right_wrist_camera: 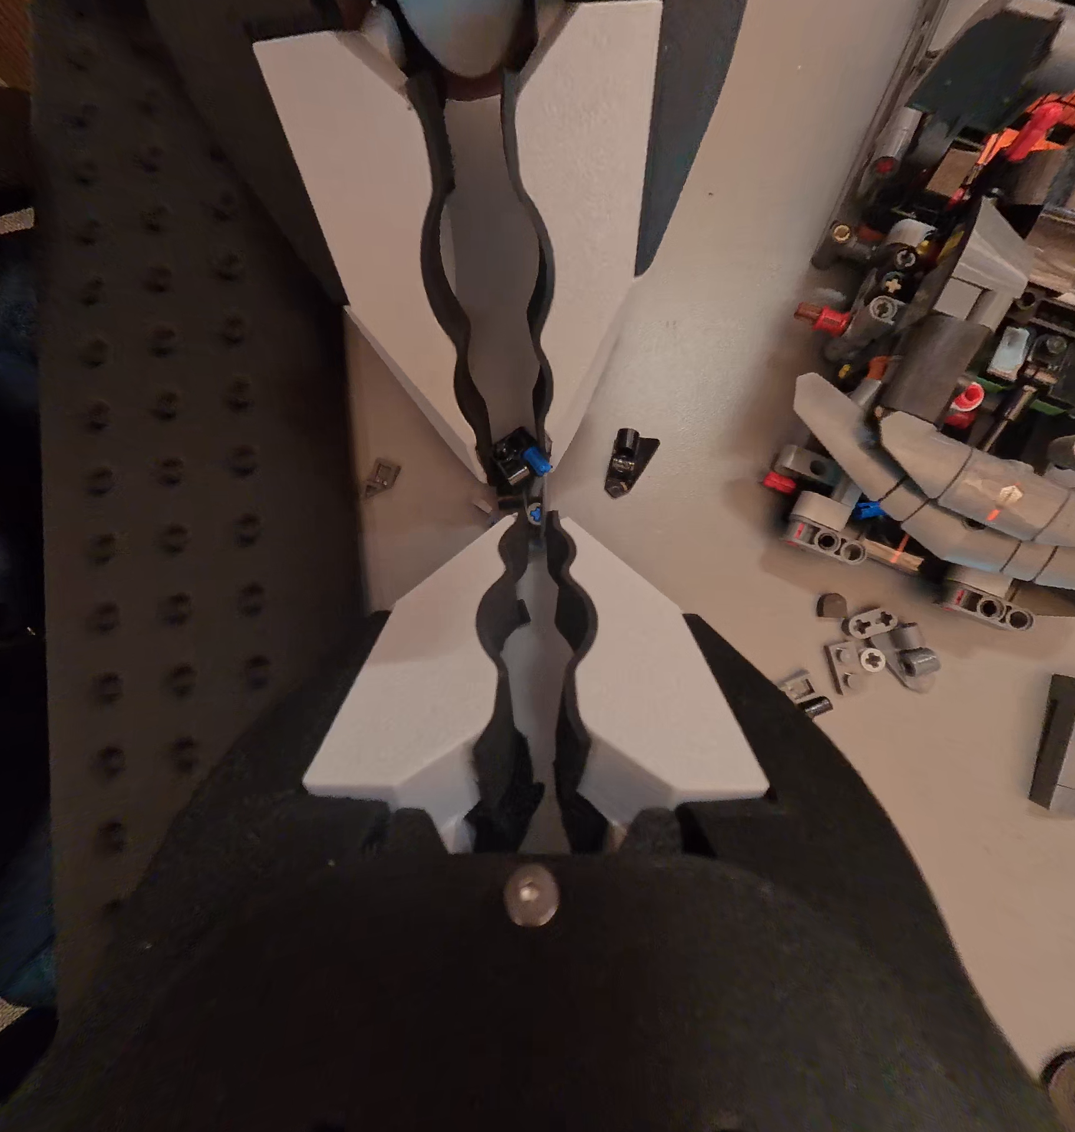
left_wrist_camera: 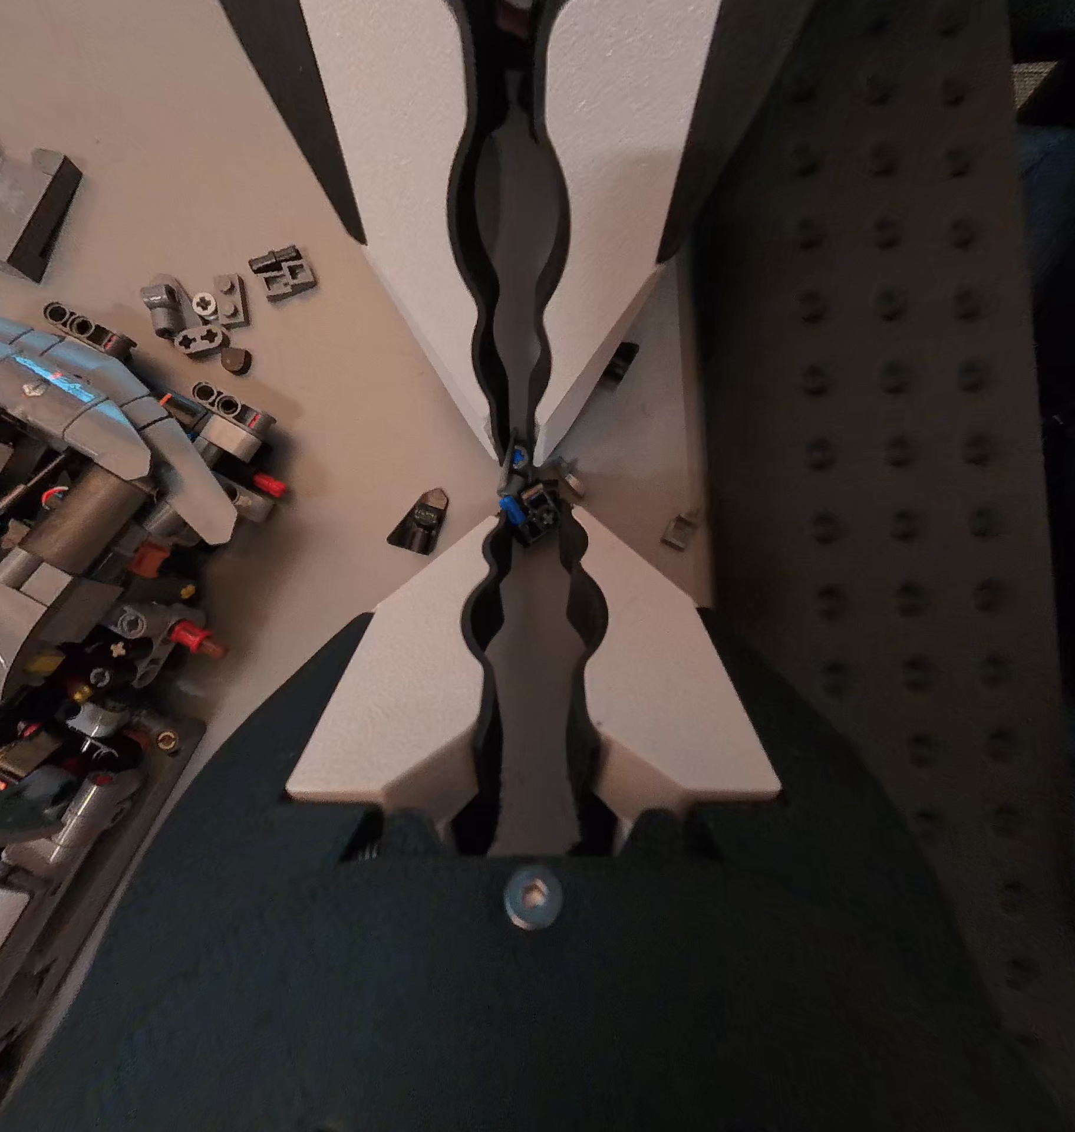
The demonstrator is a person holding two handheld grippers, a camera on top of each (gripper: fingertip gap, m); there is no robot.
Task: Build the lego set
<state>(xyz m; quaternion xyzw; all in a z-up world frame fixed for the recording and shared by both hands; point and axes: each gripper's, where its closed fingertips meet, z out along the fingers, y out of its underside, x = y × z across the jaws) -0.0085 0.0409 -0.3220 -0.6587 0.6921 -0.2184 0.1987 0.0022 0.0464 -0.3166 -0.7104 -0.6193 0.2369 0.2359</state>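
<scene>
Black brick with blue pin [left_wrist_camera: 532, 511] sits pinched between both grippers' meeting jaws.

model edge: half-built model [left_wrist_camera: 63, 551] is running off the left frame edge in my left view, off the right edge in my right view
pin joint: my fingertips [left_wrist_camera: 492, 551] are covering where black connector [left_wrist_camera: 538, 511] meets the thin grey piece [left_wrist_camera: 513, 462]
far piece: small grey part [left_wrist_camera: 682, 530] is looking too small to identify
baseplate: dark studded plate [right_wrist_camera: 167, 490] is blurring out
</scene>
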